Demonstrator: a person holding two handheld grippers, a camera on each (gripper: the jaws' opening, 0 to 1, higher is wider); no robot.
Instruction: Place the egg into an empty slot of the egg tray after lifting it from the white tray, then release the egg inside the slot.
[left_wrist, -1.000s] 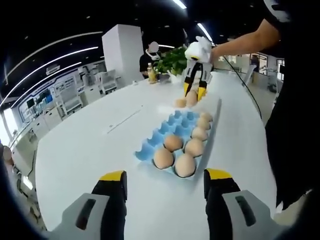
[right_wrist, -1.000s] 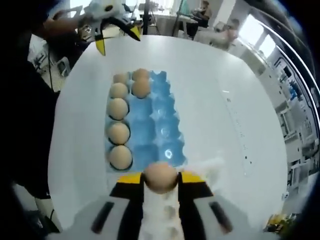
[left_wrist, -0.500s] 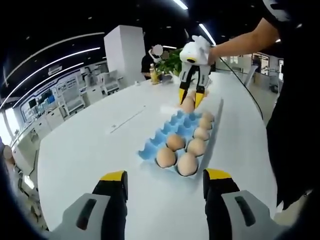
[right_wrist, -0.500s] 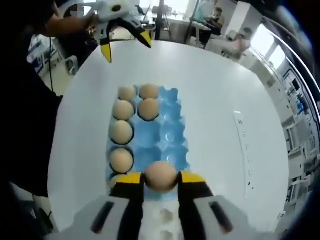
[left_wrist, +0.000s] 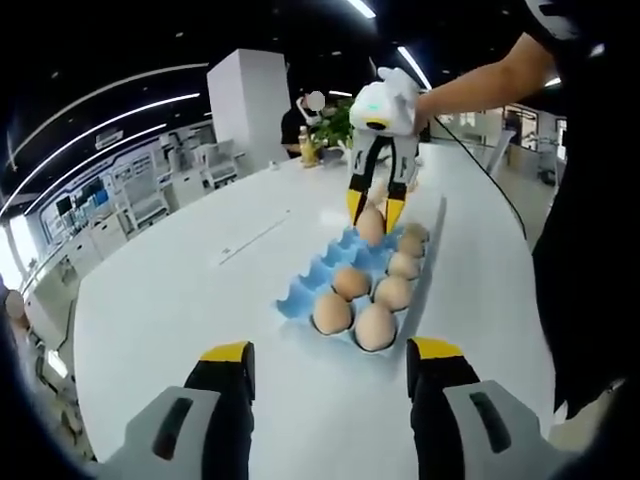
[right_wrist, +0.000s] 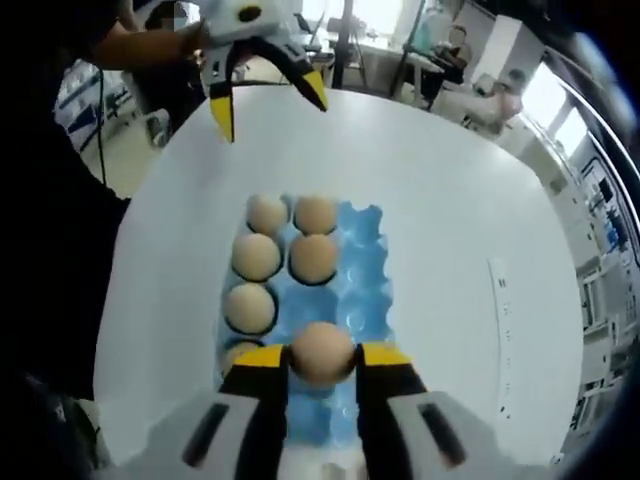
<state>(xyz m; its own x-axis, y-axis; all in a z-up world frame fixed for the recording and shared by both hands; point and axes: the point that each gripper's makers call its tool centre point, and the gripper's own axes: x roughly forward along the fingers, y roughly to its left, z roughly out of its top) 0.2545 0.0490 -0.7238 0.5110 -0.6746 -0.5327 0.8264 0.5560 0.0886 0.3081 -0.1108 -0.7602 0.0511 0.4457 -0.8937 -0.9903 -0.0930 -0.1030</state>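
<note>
My right gripper (right_wrist: 322, 362) is shut on a tan egg (right_wrist: 322, 350) and holds it just above the blue egg tray (right_wrist: 358, 262). In the right gripper view several eggs fill the tray's left and middle columns, such as one (right_wrist: 313, 257) just ahead of the held egg. The right column's slots are bare. In the left gripper view the right gripper (left_wrist: 372, 212) hangs over the tray's far end (left_wrist: 345, 243) with the egg (left_wrist: 370, 226) between its yellow tips. My left gripper (left_wrist: 330, 362) stands open over the white table, short of the tray (left_wrist: 300, 295). It appears again, open, as the left gripper (right_wrist: 268, 105) beyond the tray.
The round white table (left_wrist: 180, 290) has bare room on both sides of the tray, with a thin strip (left_wrist: 252, 240) lying on it. At its far end are a plant (left_wrist: 338, 122), a bottle (left_wrist: 303, 150) and a person (left_wrist: 300, 115). A person's arm (left_wrist: 480, 80) reaches in from the right.
The right gripper has carried the egg off the white tray and out over the blue tray, farther along its slots. The left gripper has stayed open in about the same place.
</note>
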